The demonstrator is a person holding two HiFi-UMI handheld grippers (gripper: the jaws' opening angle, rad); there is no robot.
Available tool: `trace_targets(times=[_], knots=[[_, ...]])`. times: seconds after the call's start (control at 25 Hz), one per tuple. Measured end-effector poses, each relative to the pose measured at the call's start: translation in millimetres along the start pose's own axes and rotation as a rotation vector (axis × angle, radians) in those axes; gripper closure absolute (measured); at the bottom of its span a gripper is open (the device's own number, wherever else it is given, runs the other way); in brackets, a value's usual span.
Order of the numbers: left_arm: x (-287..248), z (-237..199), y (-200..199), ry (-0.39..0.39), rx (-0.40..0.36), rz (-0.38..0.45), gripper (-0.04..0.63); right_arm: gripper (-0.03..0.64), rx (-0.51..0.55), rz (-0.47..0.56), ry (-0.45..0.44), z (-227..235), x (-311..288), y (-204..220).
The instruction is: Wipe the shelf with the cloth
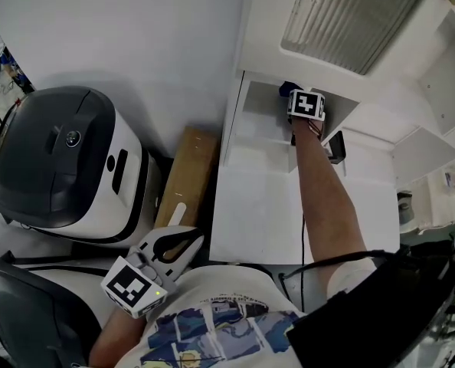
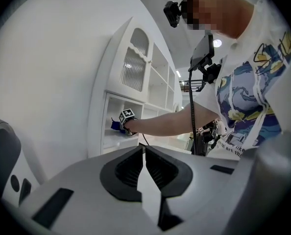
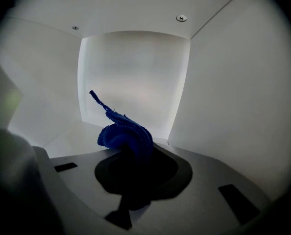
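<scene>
My right gripper (image 1: 292,98) reaches into the left compartment of the white shelf unit (image 1: 254,198), with its marker cube (image 1: 306,104) at the opening. It is shut on a bunched blue cloth (image 3: 126,136), which sticks out ahead of the jaws above the white shelf board (image 3: 74,141). A bit of the blue cloth (image 1: 287,88) shows past the cube in the head view, and the cloth (image 2: 115,126) is small and far off in the left gripper view. My left gripper (image 1: 183,245) hangs low by my body, away from the shelf, its jaws together with nothing between them.
A large black-and-white appliance (image 1: 59,163) stands on the left. A brown cardboard box (image 1: 185,176) leans between it and the shelf unit. Above the open compartment is a ribbed glass door (image 1: 350,14). More open shelves (image 1: 450,83) lie to the right.
</scene>
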State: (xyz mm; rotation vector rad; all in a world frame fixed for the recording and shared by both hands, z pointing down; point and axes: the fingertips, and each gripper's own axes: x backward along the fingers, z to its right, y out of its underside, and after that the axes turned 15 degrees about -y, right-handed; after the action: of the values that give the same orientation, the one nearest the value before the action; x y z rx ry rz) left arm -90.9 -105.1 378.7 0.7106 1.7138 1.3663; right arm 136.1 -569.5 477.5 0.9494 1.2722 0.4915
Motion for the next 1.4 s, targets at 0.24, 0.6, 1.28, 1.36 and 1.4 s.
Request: trace_targets(times=[0.24, 0.6, 1.28, 1.36, 1.4], knots=[[2.7, -9.2, 1.0, -0.027, 0.008, -0.003, 0.566, 0.549, 0.012, -0.058, -0.012, -4.9, -14.3, 3.2], [-0.2, -7.9, 1.5, -0.016, 0.021, -0.017, 0.566, 0.549, 0.087, -0.092, -0.097, -48.4, -17.1, -5.5], [6.7, -13.9, 7.4, -0.057, 0.043, -0.029, 0.566, 0.549, 0.040, -0.113, -0.340, -136.0, -39.1, -11.0], [6.9, -12.2, 6.5, -0.053, 0.052, -0.028, 0.566, 0.549, 0.022, -0.120, -0.360, -138.4, -41.1, -8.9], [7.2, -12.5, 7.5, -0.051, 0.046, -0.025, 0.566, 0.549, 0.011, -0.123, -0.372, -139.3, -42.1, -7.3]])
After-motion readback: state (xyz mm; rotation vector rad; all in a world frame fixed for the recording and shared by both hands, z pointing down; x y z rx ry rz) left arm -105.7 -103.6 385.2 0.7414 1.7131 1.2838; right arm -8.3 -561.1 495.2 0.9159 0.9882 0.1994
